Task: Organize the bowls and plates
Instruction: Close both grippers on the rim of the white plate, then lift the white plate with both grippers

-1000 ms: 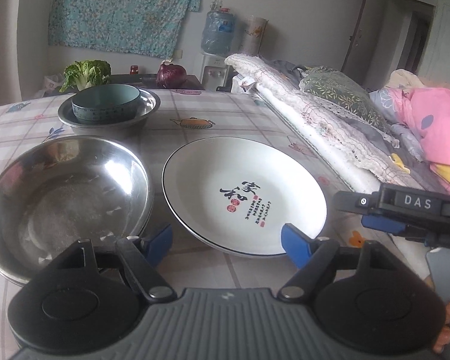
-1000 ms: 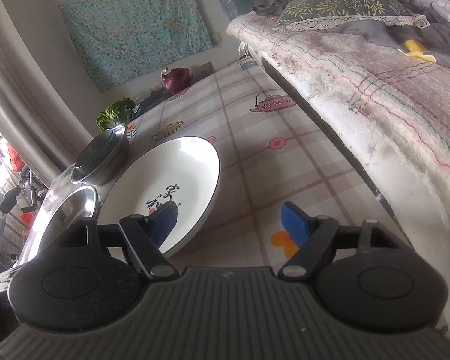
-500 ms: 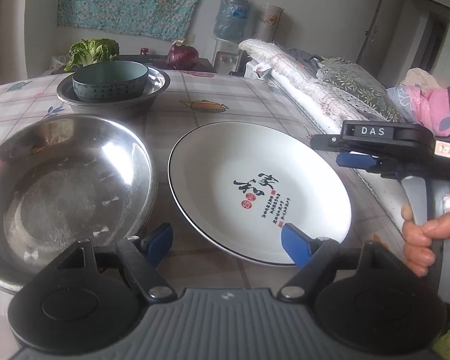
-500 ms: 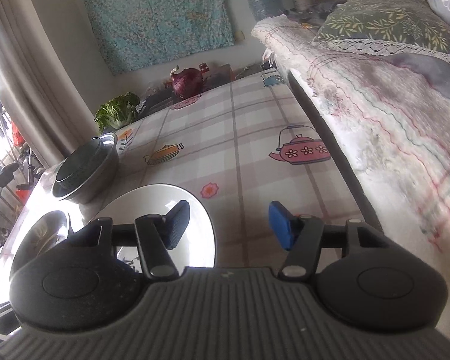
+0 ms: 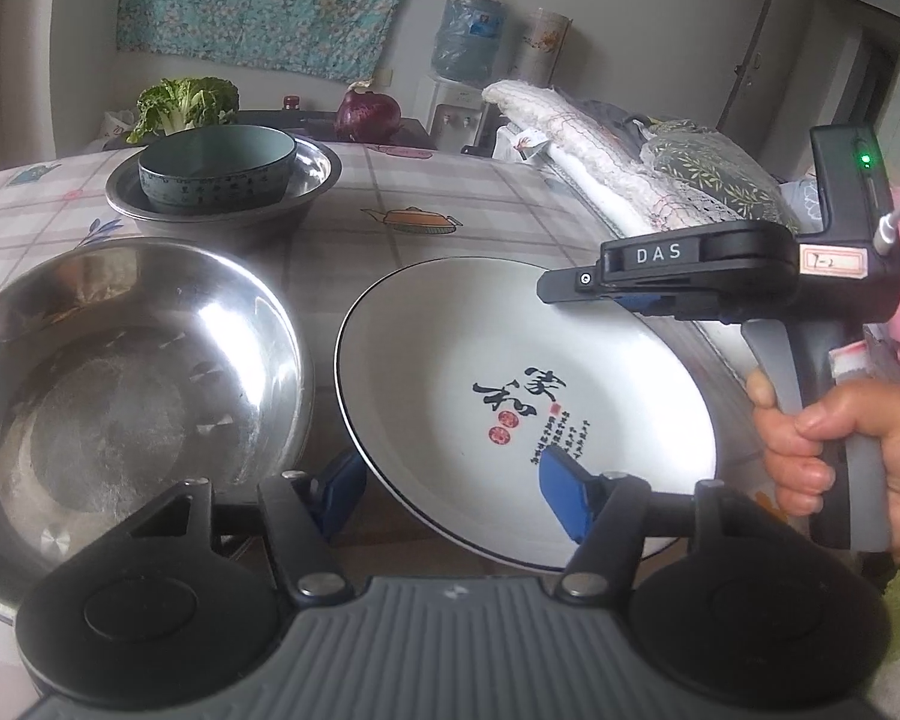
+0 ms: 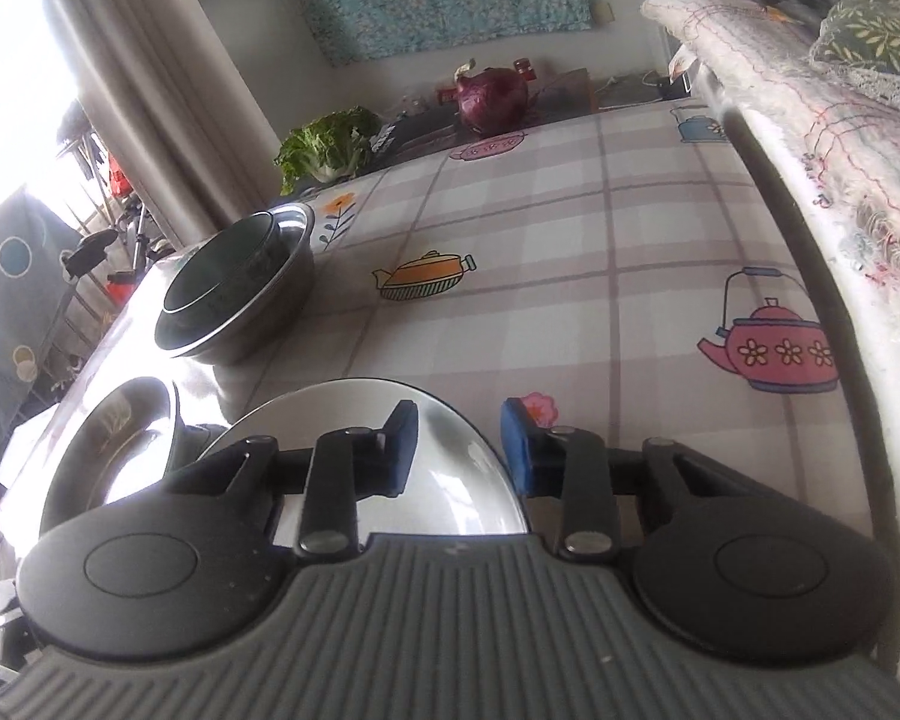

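Note:
A white plate [image 5: 480, 360] with black characters lies on the checked tablecloth, and it also shows in the right wrist view [image 6: 450, 468]. An empty steel bowl [image 5: 120, 372] sits to its left. Farther back, a teal bowl [image 5: 216, 171] sits inside a second steel bowl [image 5: 306, 180]. My left gripper [image 5: 450, 492] is open, its jaws astride the plate's near left rim, the right jaw above the plate. My right gripper [image 6: 459, 447] is open, its jaws either side of the plate's far right rim. It also shows in the left wrist view [image 5: 576, 291].
A bed with folded blankets [image 5: 606, 150] runs along the table's right edge. A red cabbage [image 5: 367, 111] and a leafy green [image 5: 183, 102] lie beyond the far edge. A water dispenser [image 5: 468, 42] stands at the back wall. A curtain [image 6: 150, 90] hangs left.
My right gripper has swung up and forward over the plate's right rim, its jaws narrowing. My left gripper has moved in closer, so its right jaw now hangs over the plate.

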Motion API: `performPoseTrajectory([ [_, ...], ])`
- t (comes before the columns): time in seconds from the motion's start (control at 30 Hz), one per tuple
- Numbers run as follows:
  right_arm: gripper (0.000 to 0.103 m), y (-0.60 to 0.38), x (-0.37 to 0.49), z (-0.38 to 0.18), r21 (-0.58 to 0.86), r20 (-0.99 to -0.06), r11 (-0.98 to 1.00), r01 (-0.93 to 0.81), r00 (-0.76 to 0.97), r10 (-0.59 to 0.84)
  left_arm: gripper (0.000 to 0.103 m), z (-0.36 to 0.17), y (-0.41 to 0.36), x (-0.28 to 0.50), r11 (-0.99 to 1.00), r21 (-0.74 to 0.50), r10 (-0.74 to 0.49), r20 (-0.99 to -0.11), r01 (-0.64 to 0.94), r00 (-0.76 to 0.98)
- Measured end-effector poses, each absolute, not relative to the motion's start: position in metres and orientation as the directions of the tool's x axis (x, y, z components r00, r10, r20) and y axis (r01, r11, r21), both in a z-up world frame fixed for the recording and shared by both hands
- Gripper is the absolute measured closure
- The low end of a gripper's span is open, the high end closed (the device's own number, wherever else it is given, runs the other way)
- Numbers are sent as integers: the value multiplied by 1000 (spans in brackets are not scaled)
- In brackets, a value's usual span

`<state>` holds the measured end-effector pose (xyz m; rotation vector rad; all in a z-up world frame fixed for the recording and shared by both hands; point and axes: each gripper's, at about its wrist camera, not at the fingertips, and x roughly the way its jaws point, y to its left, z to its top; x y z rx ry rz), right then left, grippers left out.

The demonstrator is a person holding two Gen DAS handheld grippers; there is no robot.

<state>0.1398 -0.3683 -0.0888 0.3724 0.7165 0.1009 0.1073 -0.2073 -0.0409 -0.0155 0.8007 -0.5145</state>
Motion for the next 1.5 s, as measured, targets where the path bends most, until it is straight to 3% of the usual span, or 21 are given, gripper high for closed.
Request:
performPoseTrajectory([
  [0.9, 71, -323, -22, -91, 503, -654, 845, 178, 718, 239, 39, -34, -156, 57, 824, -203, -499, -703, 529, 507],
  [1.5, 70, -292, -41, -88, 479, -658, 857, 193, 725, 205, 39, -28, -136, 42, 844, -195, -476, -702, 499, 531],
])
